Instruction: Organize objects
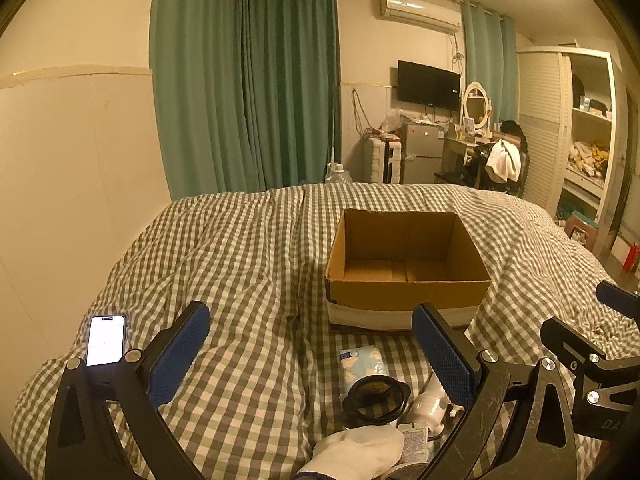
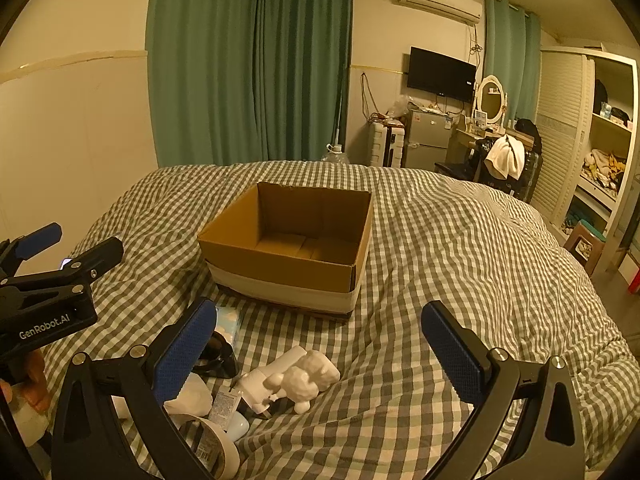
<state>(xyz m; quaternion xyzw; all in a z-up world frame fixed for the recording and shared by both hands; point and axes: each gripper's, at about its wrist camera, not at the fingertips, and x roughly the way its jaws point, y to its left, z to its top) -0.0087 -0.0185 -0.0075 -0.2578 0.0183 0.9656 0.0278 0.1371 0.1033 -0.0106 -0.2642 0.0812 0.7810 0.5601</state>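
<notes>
An open cardboard box stands empty on the checked bed cover. In front of it lie a tissue pack, a black round-rimmed object, a white animal figure, a white tube, a white sock and a tape roll. My left gripper is open above the bed, left of the pile. My right gripper is open above the pile, holding nothing.
A lit phone lies on the bed at the left. A wall runs along the bed's left side. Green curtains, a fridge, a dresser with mirror and an open wardrobe stand beyond the bed.
</notes>
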